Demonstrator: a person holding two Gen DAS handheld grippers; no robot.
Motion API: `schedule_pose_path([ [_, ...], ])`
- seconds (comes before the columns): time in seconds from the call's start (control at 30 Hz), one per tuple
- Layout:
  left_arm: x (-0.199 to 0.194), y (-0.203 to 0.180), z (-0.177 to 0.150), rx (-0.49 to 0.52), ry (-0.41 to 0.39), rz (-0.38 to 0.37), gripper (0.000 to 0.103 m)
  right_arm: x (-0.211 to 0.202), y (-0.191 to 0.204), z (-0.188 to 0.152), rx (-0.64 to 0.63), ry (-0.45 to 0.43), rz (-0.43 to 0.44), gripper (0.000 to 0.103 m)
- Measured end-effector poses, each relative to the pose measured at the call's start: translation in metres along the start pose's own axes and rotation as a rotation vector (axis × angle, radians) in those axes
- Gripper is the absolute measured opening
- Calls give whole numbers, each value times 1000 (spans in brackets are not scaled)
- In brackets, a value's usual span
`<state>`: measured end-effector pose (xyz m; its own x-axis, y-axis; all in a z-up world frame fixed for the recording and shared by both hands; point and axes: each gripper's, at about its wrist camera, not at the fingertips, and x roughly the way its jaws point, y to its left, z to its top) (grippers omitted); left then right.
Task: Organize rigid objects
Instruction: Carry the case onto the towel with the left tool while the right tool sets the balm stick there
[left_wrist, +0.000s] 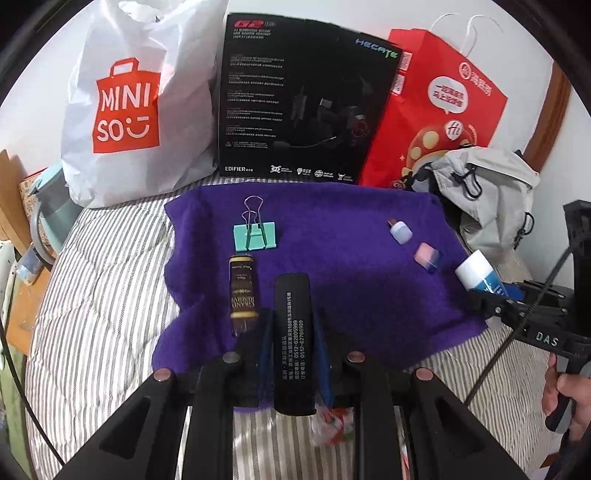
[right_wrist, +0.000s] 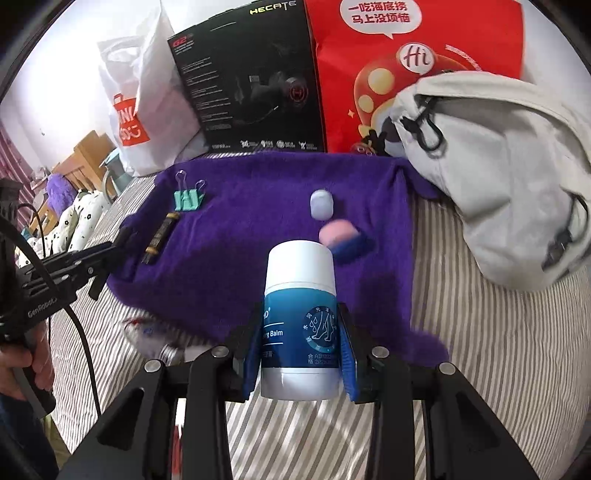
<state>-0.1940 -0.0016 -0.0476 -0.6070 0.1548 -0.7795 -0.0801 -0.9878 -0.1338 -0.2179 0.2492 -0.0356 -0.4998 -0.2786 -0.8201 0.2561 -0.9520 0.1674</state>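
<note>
Left gripper (left_wrist: 293, 332): clamped at its narrowest on a slim black tube (left_wrist: 293, 343) printed with white Chinese text and the numbers 0512-62805999 and 0512-62766999, held above the near edge of a purple towel (left_wrist: 351, 295). Right gripper (right_wrist: 300, 347): partly closed, blue pads (right_wrist: 347, 354) pressing both sides of a white-capped balm stick (right_wrist: 300, 317) with a blue label reading "Balm", held over the near edge of the same towel.

On the towel, left part: small brown bottle (left_wrist: 242, 291) lying flat, gold lettering not legible; just beyond it, a mint-green binder clip (left_wrist: 255, 236) with wire handles pointing away. Right part: pale lilac cap-shaped piece (left_wrist: 400, 232) and, near it, a pink-and-blue block (left_wrist: 427, 257), apart from each other.

Beneath the towel: grey-and-white striped bedcover (left_wrist: 110, 277). Along the far edge, left to right: white MINISO bag (left_wrist: 125, 107); black EDIFIER box (left_wrist: 306, 99) marked "G2" and "HECATE", picturing a headset; red paper bag (left_wrist: 436, 110) with a "Hi" logo and Chinese text; grey drawstring backpack (left_wrist: 487, 192). In the left wrist view, "DAS" on the right gripper's body; in the right wrist view, "GenRobot" on the left.
</note>
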Motion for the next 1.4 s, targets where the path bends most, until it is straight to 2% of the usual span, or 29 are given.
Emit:
schedule_pose_path([
  [0.23,22,5,11,-6,21,3,21,36,-4,24,-28,44,5,36],
  [0.5,38,6,18,-5,38,-1,21,69,-4,25,-65,100,14,36],
  [0.7,49,1,23,5,53,-6,21,71,-3,21,-100,93,13,36],
  [0.97,63,-6,26,13,73,5,21,71,2,17,-220,106,3,36],
  [1.1,72,-8,28,19,85,18,21,72,6,16,-272,121,13,43],
  [1.2,76,-8,28,22,87,24,21,71,5,18,-255,135,47,50],
  [1.4,79,-10,23,38,84,34,21,62,-5,18,-176,156,54,49],
])
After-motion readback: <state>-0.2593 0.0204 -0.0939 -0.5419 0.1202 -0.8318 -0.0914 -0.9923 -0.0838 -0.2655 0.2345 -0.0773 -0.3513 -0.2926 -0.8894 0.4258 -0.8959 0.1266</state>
